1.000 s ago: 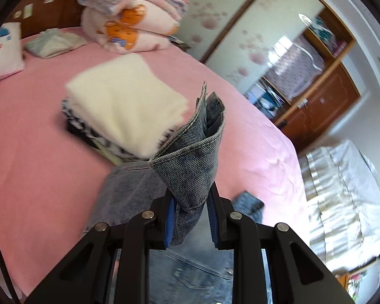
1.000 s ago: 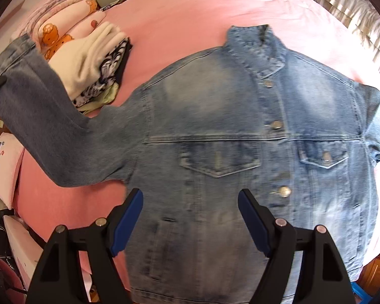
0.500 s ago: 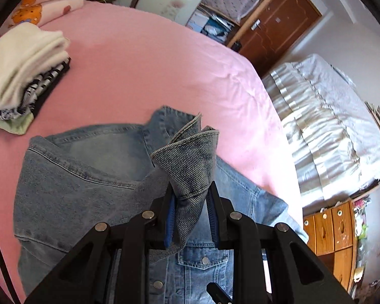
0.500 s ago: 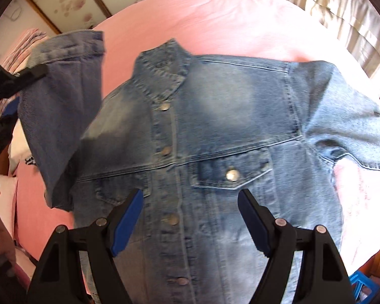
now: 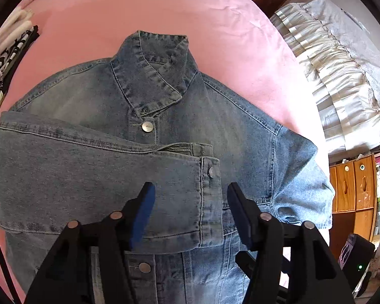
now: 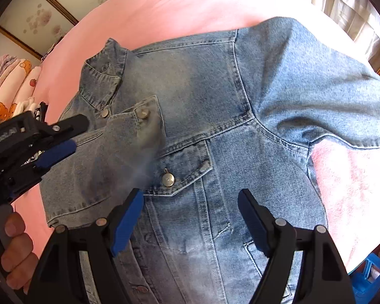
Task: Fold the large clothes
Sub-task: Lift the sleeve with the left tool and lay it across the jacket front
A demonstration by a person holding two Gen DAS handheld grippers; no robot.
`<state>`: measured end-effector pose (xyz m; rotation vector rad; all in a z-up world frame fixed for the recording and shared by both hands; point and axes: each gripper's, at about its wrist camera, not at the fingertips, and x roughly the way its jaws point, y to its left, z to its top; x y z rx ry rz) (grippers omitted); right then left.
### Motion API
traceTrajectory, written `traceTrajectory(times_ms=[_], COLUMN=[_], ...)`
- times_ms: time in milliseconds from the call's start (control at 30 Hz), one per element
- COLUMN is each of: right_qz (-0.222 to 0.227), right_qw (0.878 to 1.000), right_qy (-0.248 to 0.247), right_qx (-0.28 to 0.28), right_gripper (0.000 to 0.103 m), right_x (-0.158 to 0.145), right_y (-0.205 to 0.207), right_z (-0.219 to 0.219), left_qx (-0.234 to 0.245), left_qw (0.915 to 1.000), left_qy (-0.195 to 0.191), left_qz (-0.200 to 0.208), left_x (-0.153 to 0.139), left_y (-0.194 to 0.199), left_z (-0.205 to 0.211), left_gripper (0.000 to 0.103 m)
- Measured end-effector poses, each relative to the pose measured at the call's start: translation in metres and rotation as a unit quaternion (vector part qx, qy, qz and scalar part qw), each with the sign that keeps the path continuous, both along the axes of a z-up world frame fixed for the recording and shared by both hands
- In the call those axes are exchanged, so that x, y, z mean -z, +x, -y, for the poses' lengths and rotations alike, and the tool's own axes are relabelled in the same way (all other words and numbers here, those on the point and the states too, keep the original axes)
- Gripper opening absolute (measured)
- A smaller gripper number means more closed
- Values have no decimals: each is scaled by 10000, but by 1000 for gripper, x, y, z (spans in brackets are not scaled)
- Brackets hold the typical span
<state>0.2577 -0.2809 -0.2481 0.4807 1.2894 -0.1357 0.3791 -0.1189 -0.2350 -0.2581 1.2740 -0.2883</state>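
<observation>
A blue denim jacket (image 5: 240, 131) lies front up on the pink bed (image 5: 139, 7), collar away from me. One sleeve (image 5: 88, 172) is folded across the chest, and its buttoned cuff (image 5: 210, 177) rests below my left gripper (image 5: 191, 202). That gripper's jaws are opening and do not press on the cuff. In the right wrist view the left gripper (image 6: 79, 134) hangs at the left with the cuff (image 6: 141, 124) blurred beside it. My right gripper (image 6: 191, 197) hovers open and empty over the chest pocket (image 6: 179, 167). The other sleeve (image 6: 316, 88) lies spread out to the right.
A stack of folded clothes (image 5: 2, 58) sits at the bed's left edge, with rolled bedding (image 6: 10, 86) beyond it. A white ruffled cover (image 5: 342, 63) and a wooden cabinet (image 5: 352, 185) stand off the right side. A hand (image 6: 15, 248) holds the left gripper's handle.
The left gripper carried the sleeve across the jacket's chest, lowered it and opened, letting the cuff drop. The right gripper slid toward the jacket's right side, still open.
</observation>
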Motion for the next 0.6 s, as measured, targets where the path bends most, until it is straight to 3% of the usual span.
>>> traceTrajectory(times_ms=[33,133,267,333,600], right_qz=[-21,-55,-165,-292,-685], right_qw=[10000,9997,9967,9937,9844], right_qy=[51,217,778,1059,1524], right_qx=[29,83,150,228,552], right_gripper=[77,77,76,67,53], right_x=[2,6,19,26,56], right_y=[0,0,5,6,13], right_z=[1,4,6,2,-18], left_qx=[-62,-146,-168,-270,-1078], left_qw=[10000,9991,9943,9907,9775], left_qy=[67,389,1051,1335,1723], left_qz=[39,75,34,-47,-568], left_x=[-4,-12,-8,-4,18], left_y=[0,0,-9,-18,-64], left_z=[-4,-19,-49,-70,-168], left_gripper=[75,84,84,85,85])
